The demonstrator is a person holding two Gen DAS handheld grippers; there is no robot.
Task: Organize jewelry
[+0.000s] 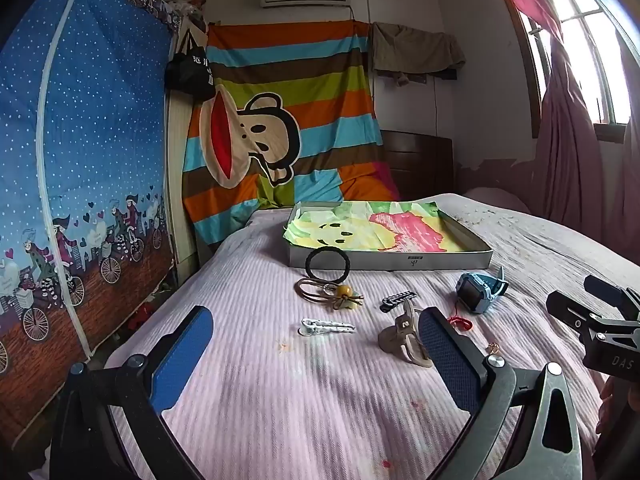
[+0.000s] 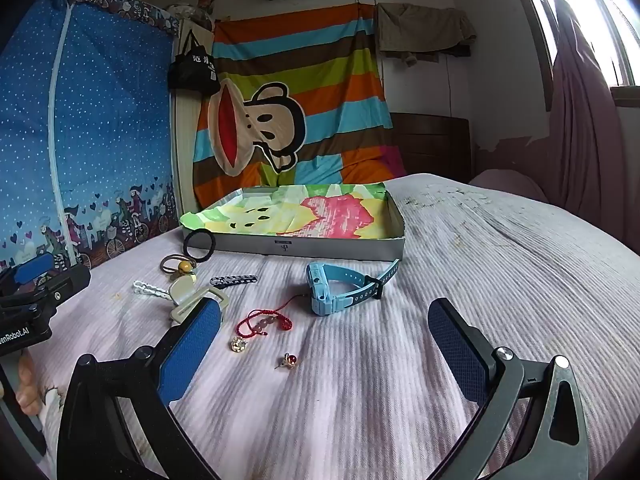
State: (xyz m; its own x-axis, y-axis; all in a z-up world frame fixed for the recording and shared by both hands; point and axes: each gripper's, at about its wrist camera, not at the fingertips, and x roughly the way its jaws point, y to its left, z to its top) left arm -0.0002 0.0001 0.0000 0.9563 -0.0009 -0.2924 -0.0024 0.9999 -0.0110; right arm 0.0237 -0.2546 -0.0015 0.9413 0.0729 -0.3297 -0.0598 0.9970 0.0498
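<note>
Task barely begun, by the look of it: the box (image 2: pixel 320 249) with its colourful paper liner shows nothing inside, and every piece lies loose on the pink bedspread (image 2: pixel 400 360).

Left gripper (image 1: pixel 316 344) has its jaws wide, nothing held. Right gripper (image 2: pixel 324 344) likewise spread wide and empty.

From the right wrist view:
- blue watch (image 2: pixel 332 288) at 12 o'clock of the jaws, just in front of the box
- red cord bracelet (image 2: pixel 264 322) at 11
- small gold stud (image 2: pixel 239 344) and red-stone earring (image 2: pixel 288 360) nearest, at 10 to 11; earring type is a guess, too small to tell
- beige claw clip (image 2: pixel 192 296), white clip (image 2: pixel 150 289), dark clip (image 2: pixel 234 279) around 10
- brown hair tie with bead (image 2: pixel 180 266) and black hair tie (image 2: pixel 200 242), which leans on the box wall

All still to go in. The box wall must be cleared on each drop; the claw clip sits right by a pad (image 1: pixel 444 356) of the left gripper.
</note>
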